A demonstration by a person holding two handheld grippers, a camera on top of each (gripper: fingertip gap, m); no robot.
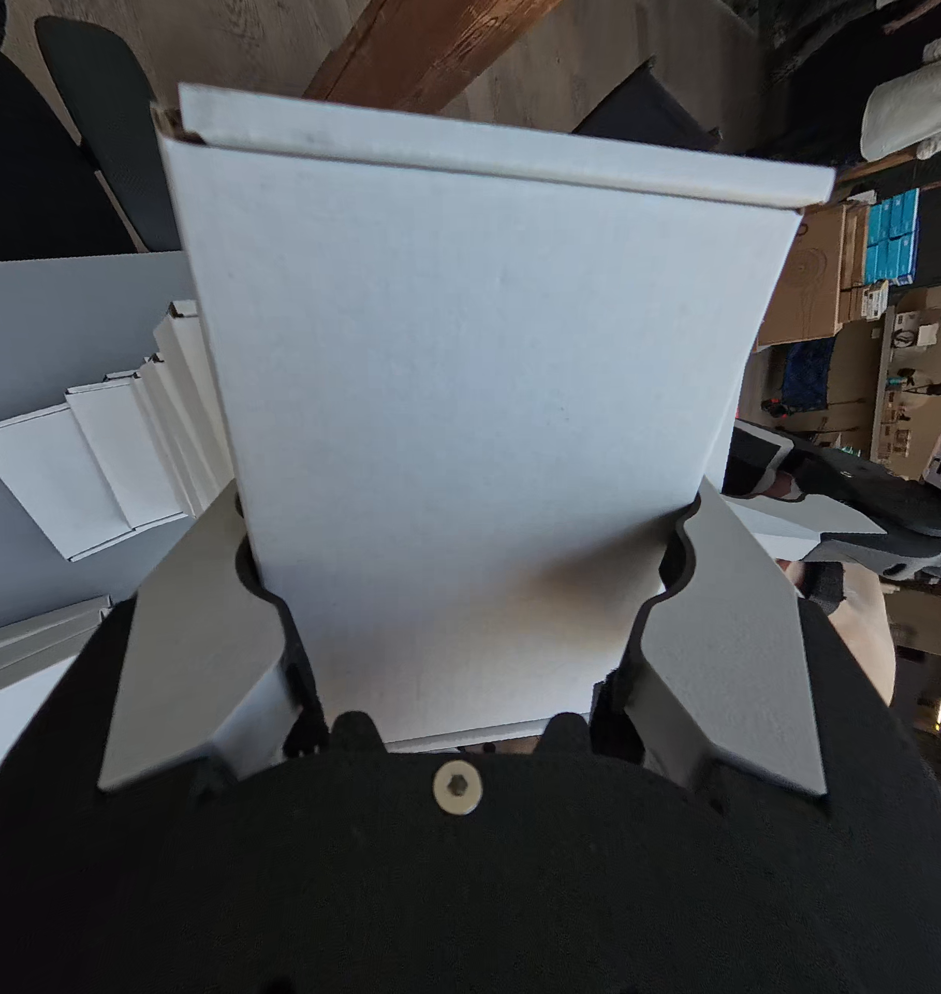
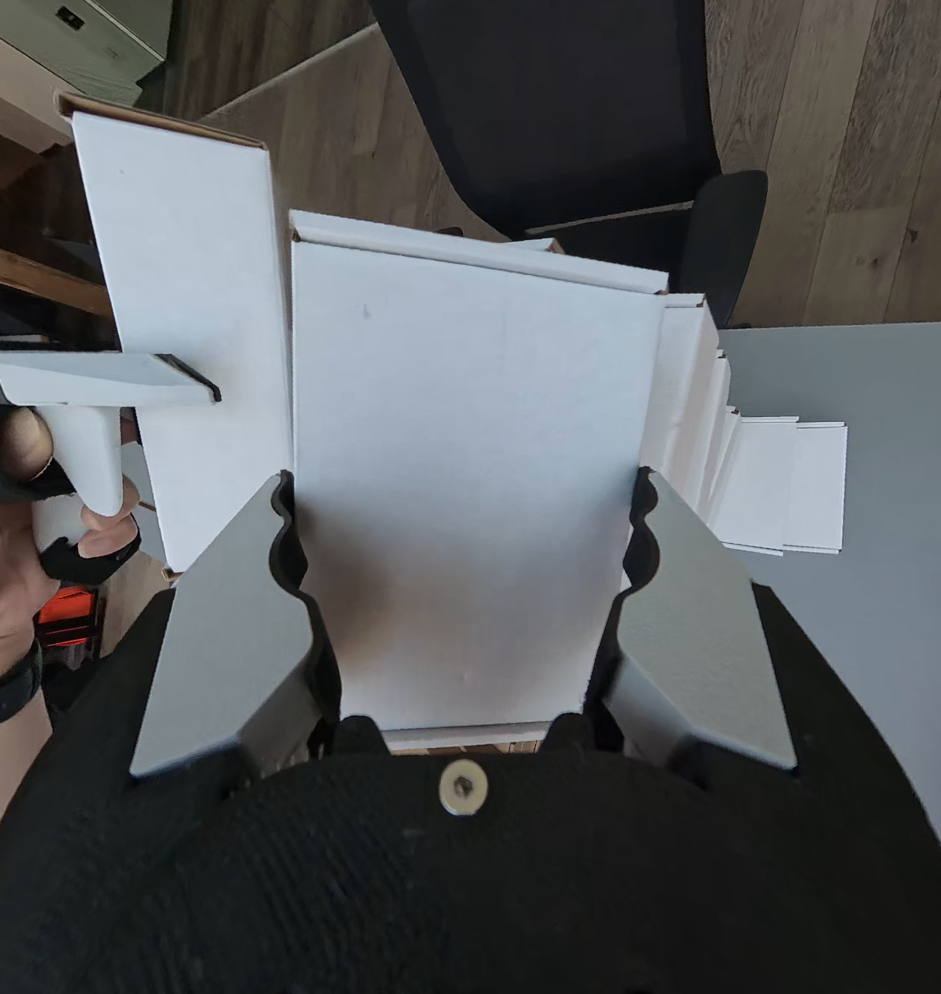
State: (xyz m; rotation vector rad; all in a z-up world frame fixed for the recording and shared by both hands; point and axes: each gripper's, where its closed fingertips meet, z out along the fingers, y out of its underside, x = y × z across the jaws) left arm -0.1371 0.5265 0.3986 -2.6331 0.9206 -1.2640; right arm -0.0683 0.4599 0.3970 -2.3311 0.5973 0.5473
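Note:
My left gripper [image 1: 468, 505] is shut on a flat white cardboard box [image 1: 457, 349], gripping its two side edges, and the box stands up in front of the camera. My right gripper [image 2: 463, 476] is shut on a second white box [image 2: 468, 403] in the same way. In the right wrist view, the left gripper's finger [image 2: 135, 384] presses the first box [image 2: 188, 269], which sits just left of the second box. A hand [image 2: 6, 565] holds that gripper. In the left wrist view, the right gripper's finger [image 1: 812, 524] shows at the right, partly hidden by the box.
A fanned pile of flat white boxes [image 2: 769, 484] lies on the grey table [image 2: 861, 672]; the pile also shows in the left wrist view [image 1: 97, 473]. A black office chair [image 2: 565, 107] stands on the wooden floor beyond the table. Brown cartons [image 1: 812, 279] are stacked far off.

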